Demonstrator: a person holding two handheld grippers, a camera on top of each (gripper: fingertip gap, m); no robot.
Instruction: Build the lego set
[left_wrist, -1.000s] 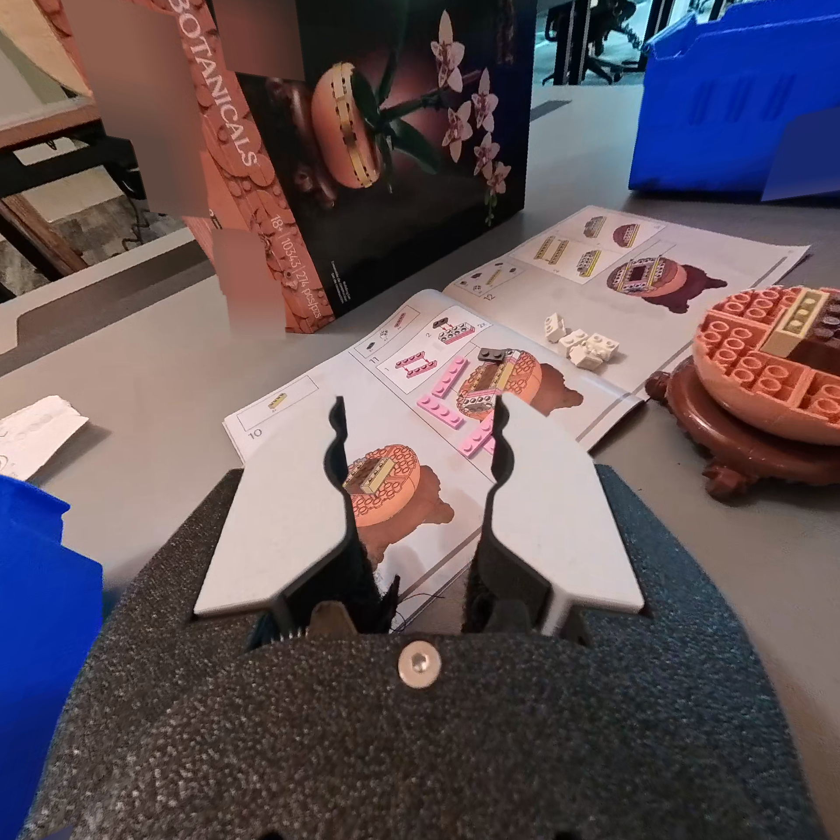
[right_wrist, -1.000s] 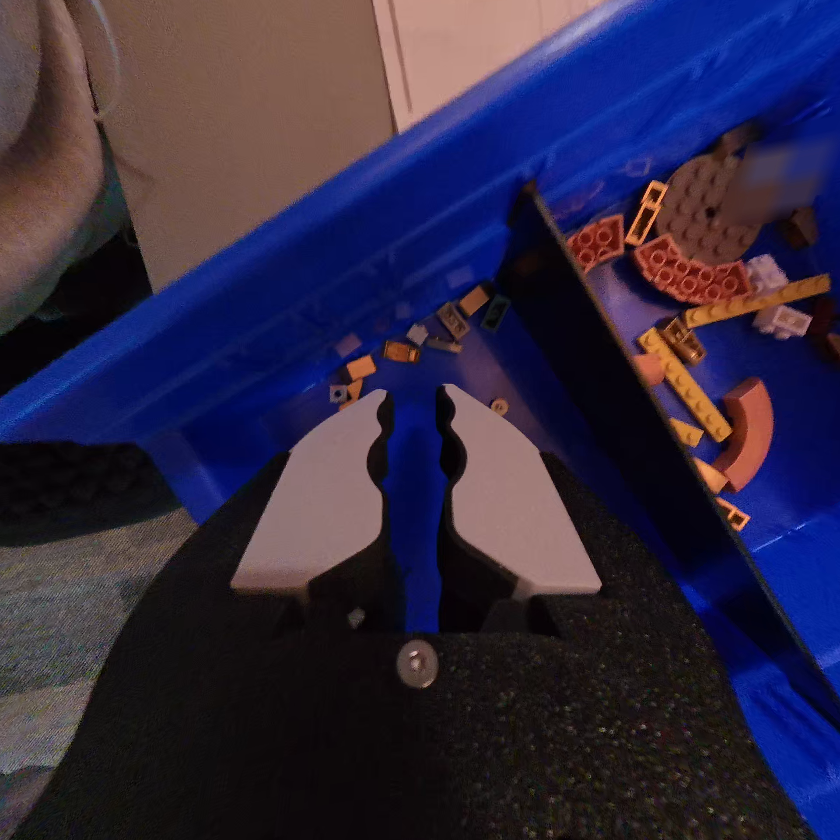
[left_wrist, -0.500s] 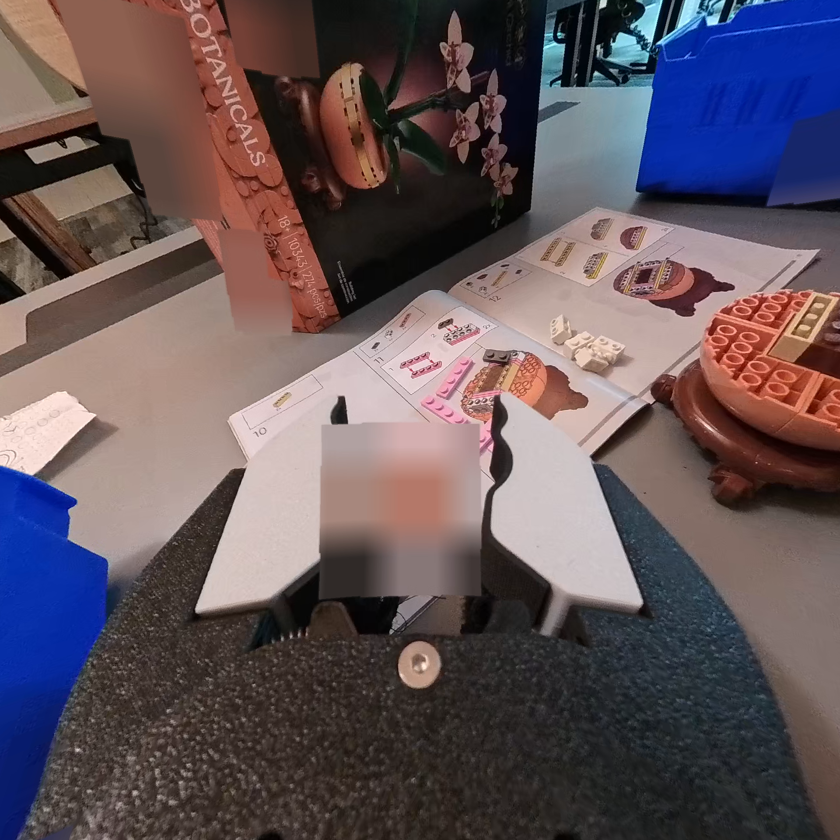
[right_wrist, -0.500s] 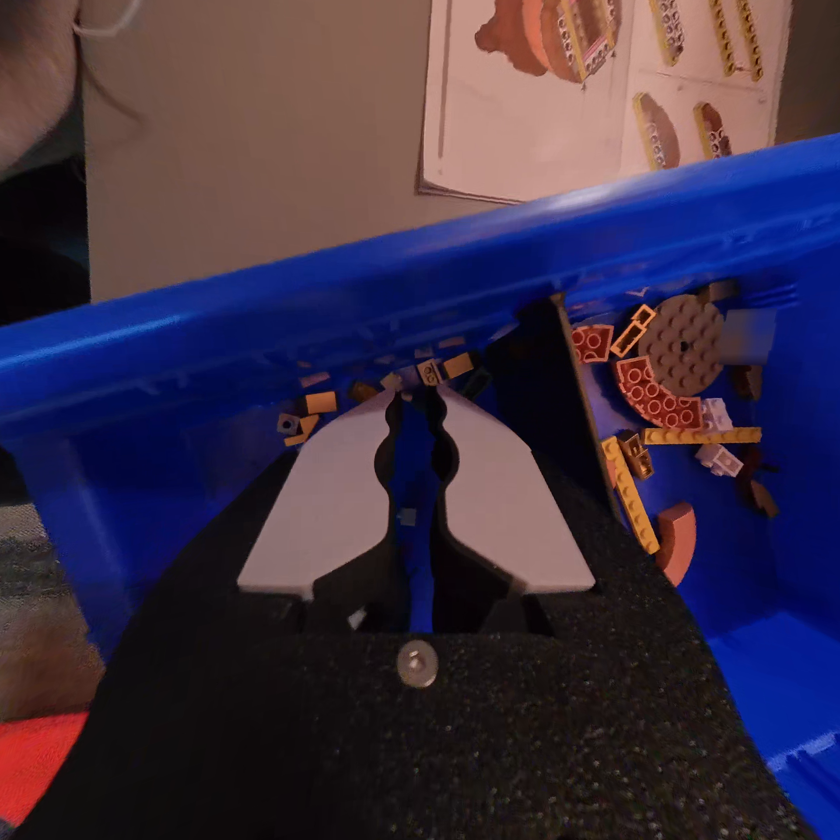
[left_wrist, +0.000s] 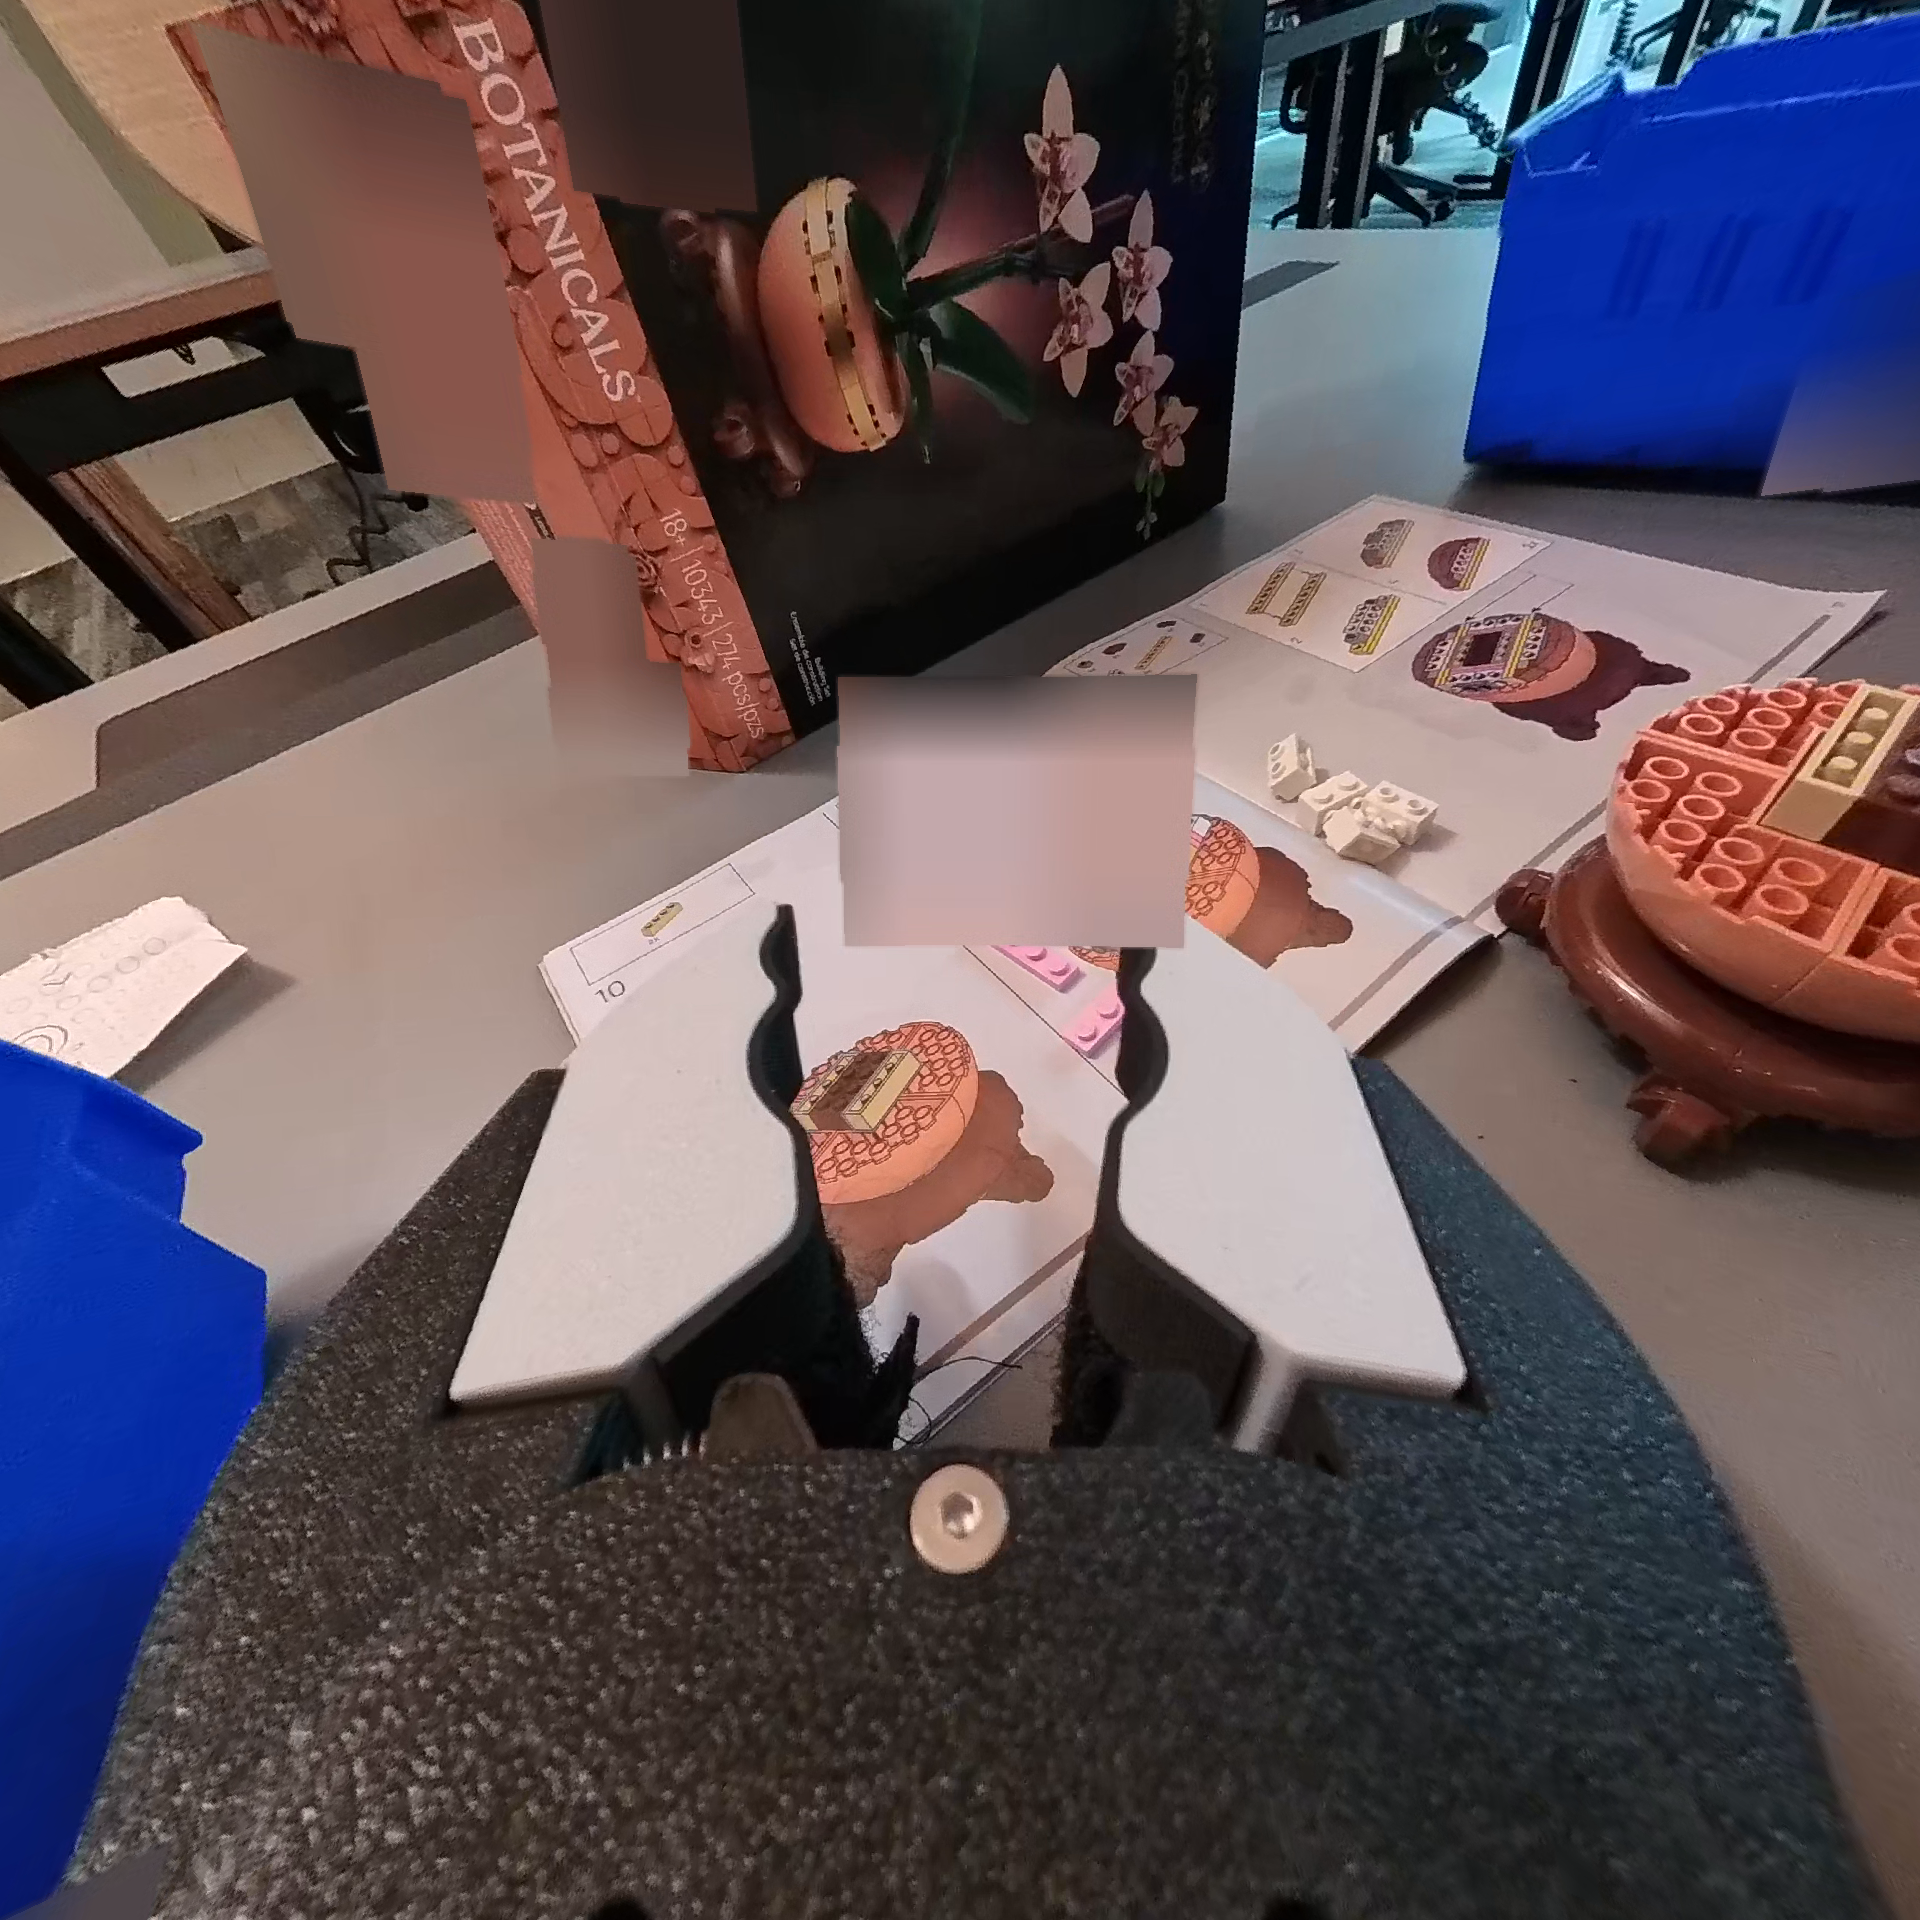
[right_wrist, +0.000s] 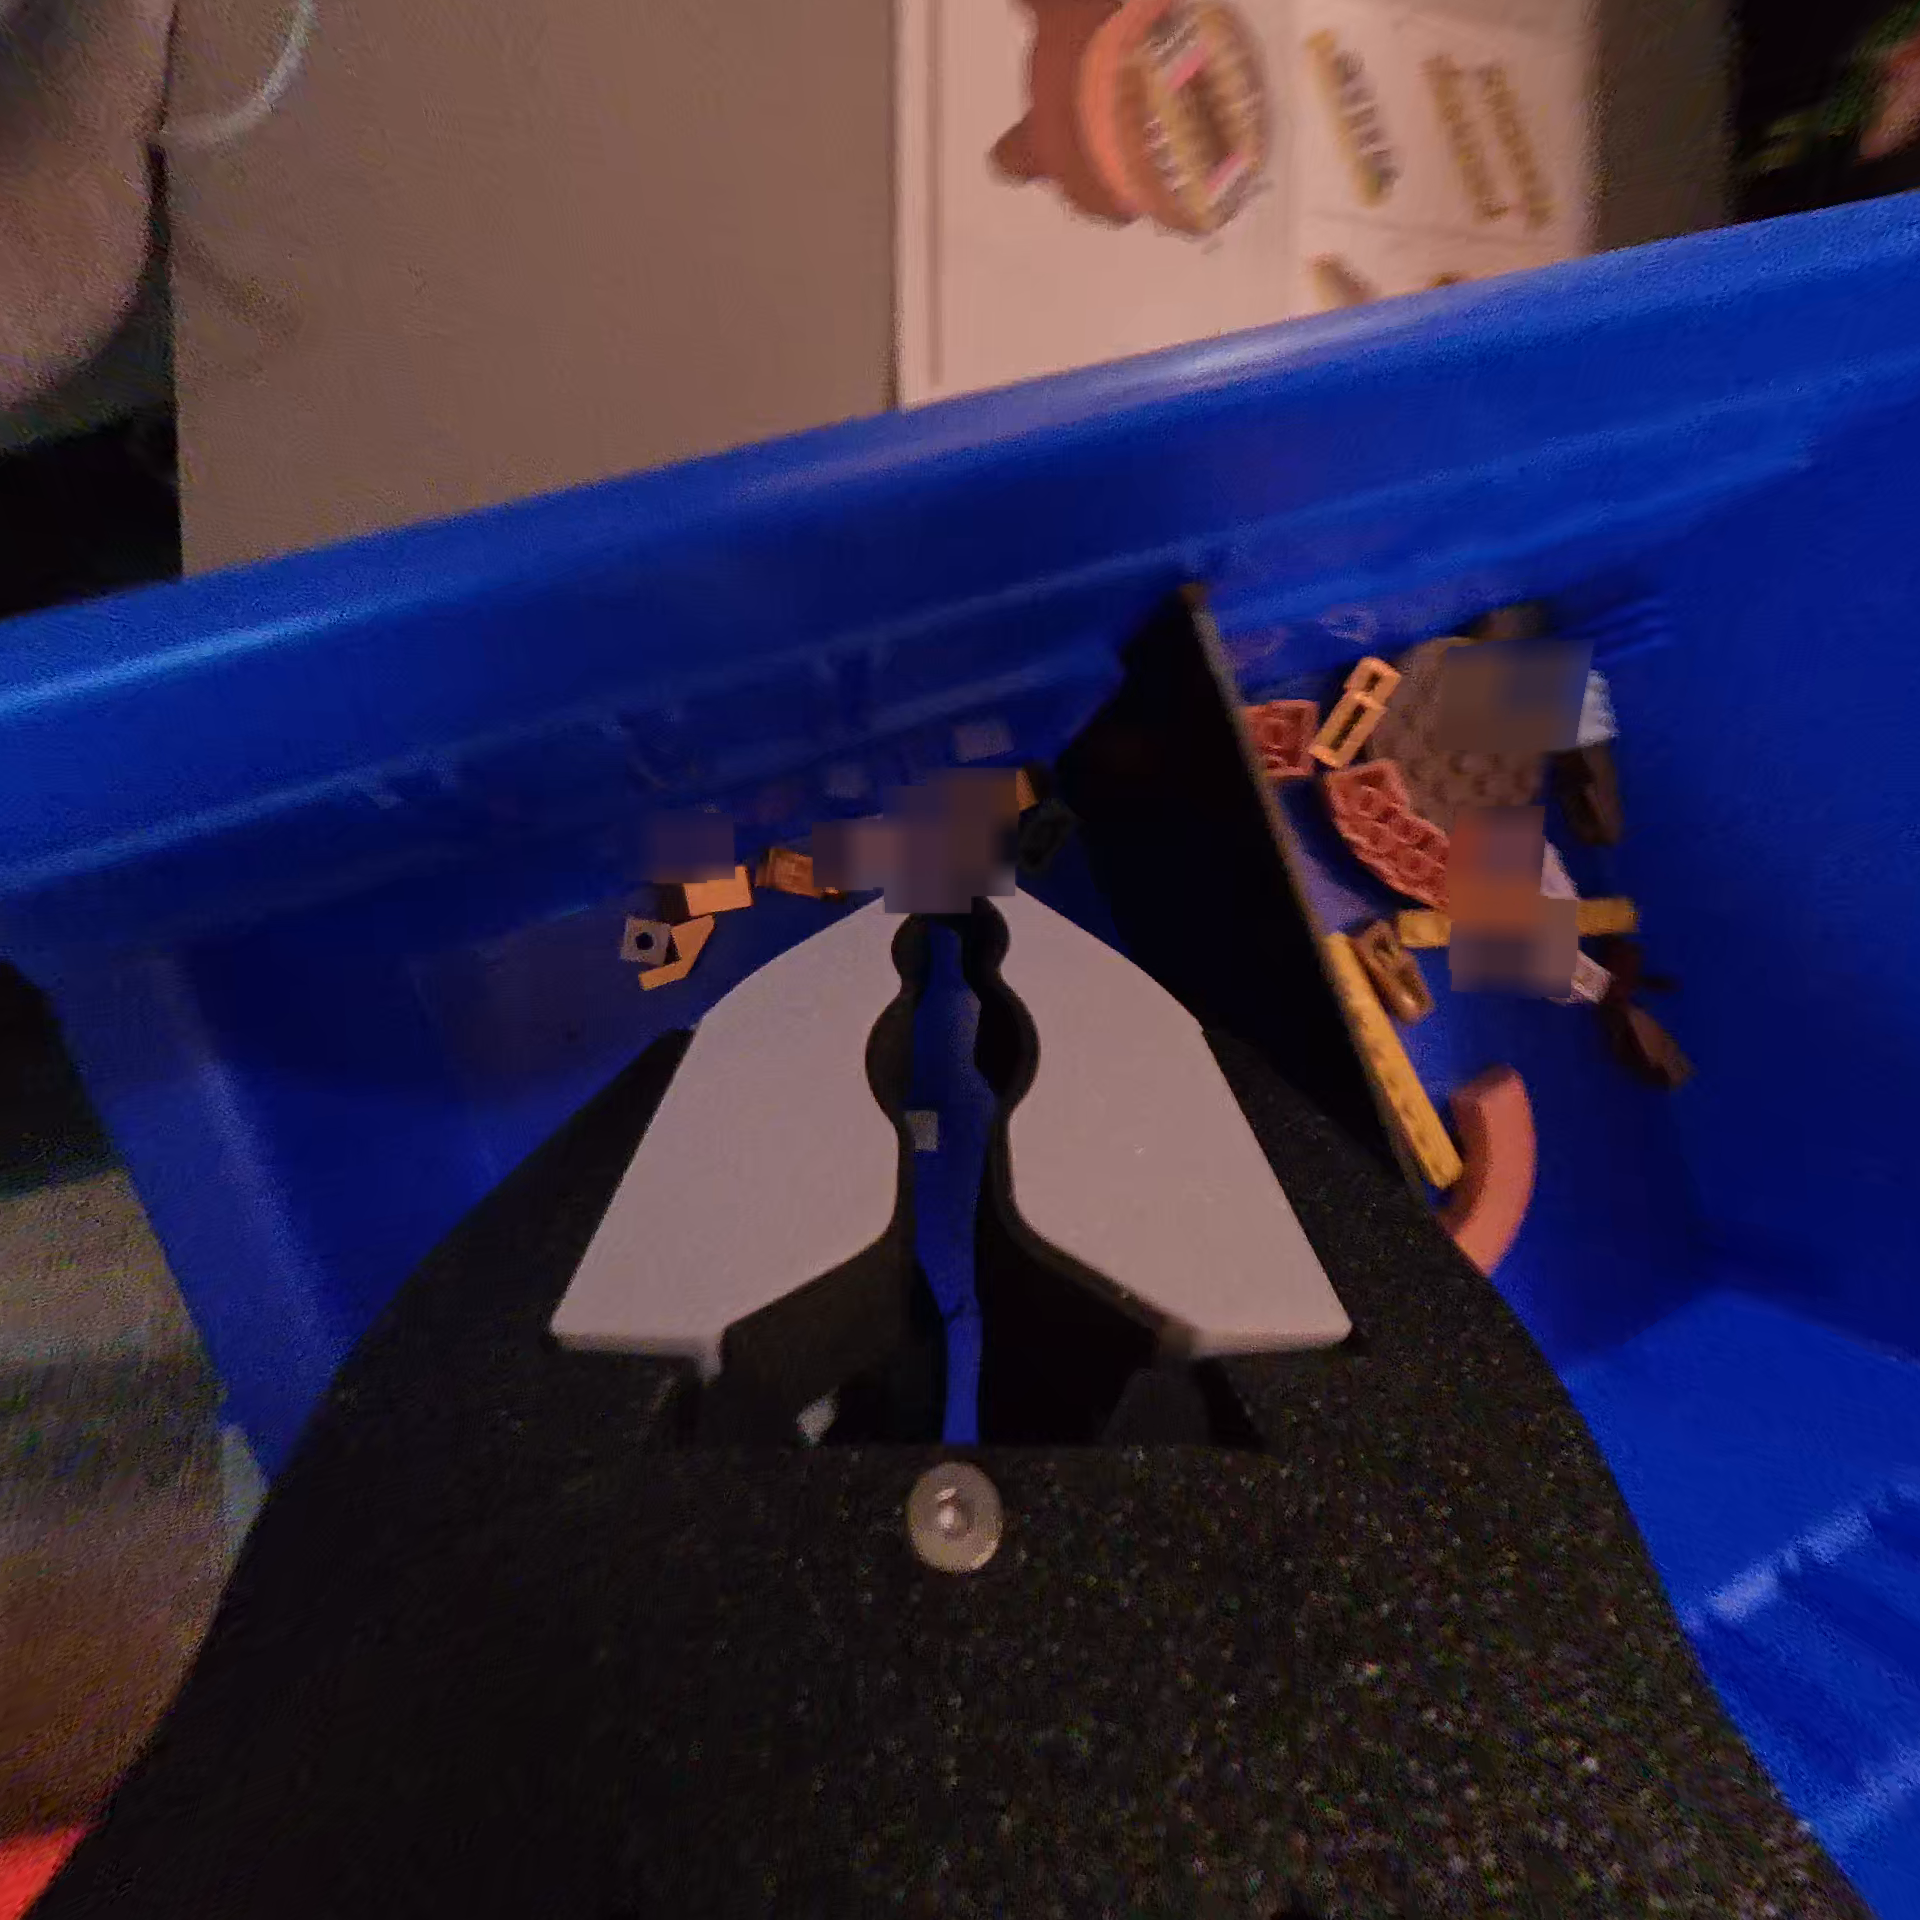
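Fingers of the left gripper (left_wrist: 961, 961) stand spread wide with nothing between them, above the open instruction booklet (left_wrist: 1507, 644) on the grey table (left_wrist: 364, 831). Pink plates (left_wrist: 1081, 1008) lie just beyond the right fingertip; white bricks (left_wrist: 1351, 800) sit farther ahead to the right, and the half-built pot model (left_wrist: 1766, 883) stands well off to the right. The right gripper (right_wrist: 948, 914) reaches into a blue bin (right_wrist: 520, 665), fingers nearly pressed together; a blurred patch covers the tips, so any pinch cannot be told. Small tan pieces (right_wrist: 686, 914) lie left of them, past a black divider (right_wrist: 1174, 821).
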